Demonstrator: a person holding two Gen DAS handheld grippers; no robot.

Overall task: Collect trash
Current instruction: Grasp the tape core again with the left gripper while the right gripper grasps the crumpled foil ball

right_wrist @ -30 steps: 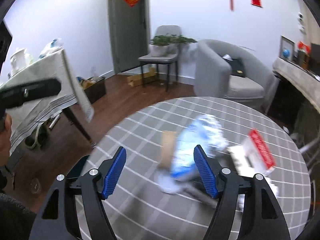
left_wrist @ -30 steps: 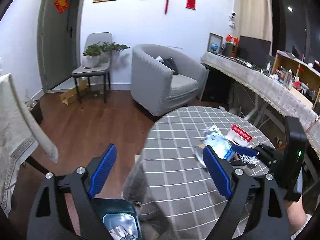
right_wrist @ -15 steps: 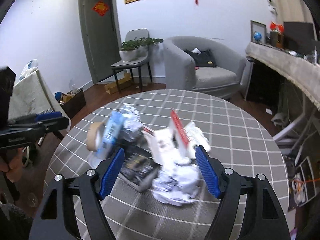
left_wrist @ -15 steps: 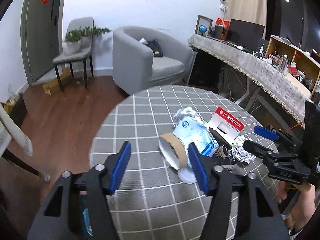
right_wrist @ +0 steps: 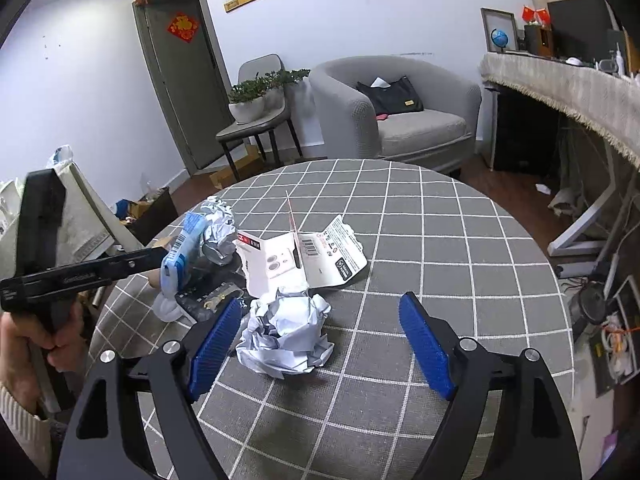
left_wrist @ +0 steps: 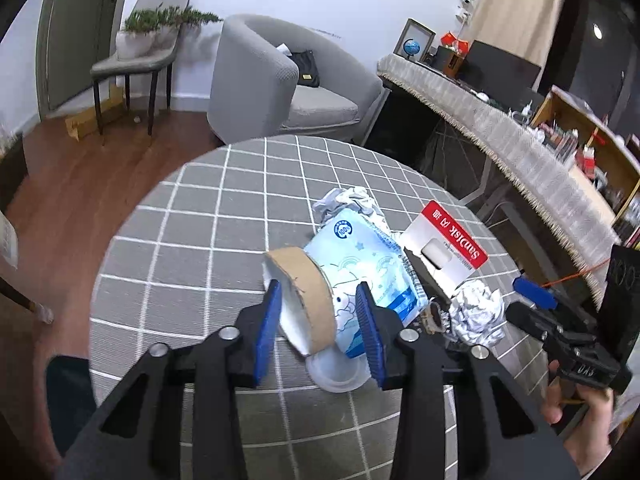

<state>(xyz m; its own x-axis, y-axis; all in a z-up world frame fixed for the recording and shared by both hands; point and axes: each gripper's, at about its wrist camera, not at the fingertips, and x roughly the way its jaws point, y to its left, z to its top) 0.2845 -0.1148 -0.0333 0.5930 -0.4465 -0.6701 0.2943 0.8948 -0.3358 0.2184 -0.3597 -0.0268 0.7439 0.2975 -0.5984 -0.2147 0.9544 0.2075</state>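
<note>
A pile of trash lies on the round grey checked table point(left_wrist: 208, 240). My left gripper point(left_wrist: 320, 320) stands around a paper cup with a brown sleeve point(left_wrist: 306, 300); its jaws are close to the cup's sides, and contact is unclear. A light blue tissue pack point(left_wrist: 360, 264) leans behind the cup. A red and white SanDisk card point(left_wrist: 448, 240) and crumpled white paper point(left_wrist: 478, 312) lie to the right. My right gripper point(right_wrist: 320, 332) is open, its jaws on either side of the crumpled paper ball point(right_wrist: 286, 336), not touching it. The opened card packaging point(right_wrist: 304, 256) lies beyond.
A grey armchair point(right_wrist: 400, 108) and a chair with a plant point(right_wrist: 256, 116) stand beyond the table. A cloth-covered counter point(left_wrist: 500, 140) runs along the right. A dark bin point(left_wrist: 68, 396) shows at the lower left, below the table edge. Another crumpled ball point(right_wrist: 218, 232) lies by the tissue pack.
My left gripper moved forward over the table and narrowed around the paper cup. My right gripper swung right and came down around the crumpled paper ball.
</note>
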